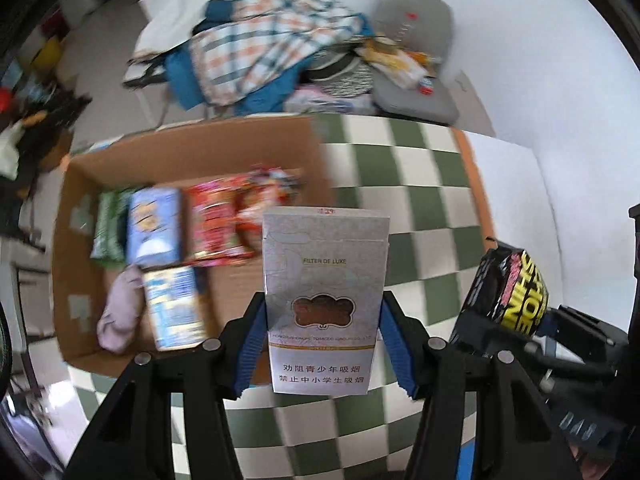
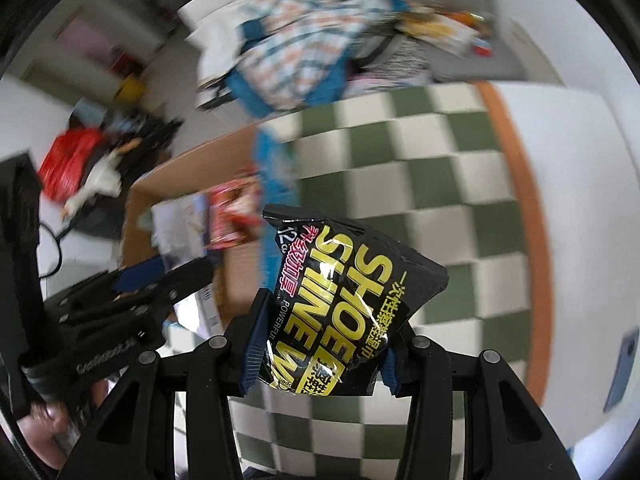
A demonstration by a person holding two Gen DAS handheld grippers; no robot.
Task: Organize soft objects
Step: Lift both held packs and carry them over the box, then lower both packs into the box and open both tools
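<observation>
While our left tool point(image 1: 322, 354) clamps a grey cigarette pack point(image 1: 325, 300) upright between its blue pads at the lower centre of the left wrist frame, our right tool point(image 2: 320, 360) grips a black shoe shine wipes pouch point(image 2: 344, 304) at the lower centre of the right wrist frame. Both hang over the green-and-white checked surface point(image 1: 420, 200). At the left of the left wrist frame we see an open cardboard box point(image 1: 192, 152) holding blurred snack packets point(image 1: 216, 220), and a heap of plaid cloth point(image 1: 260, 44) lies at the top.
</observation>
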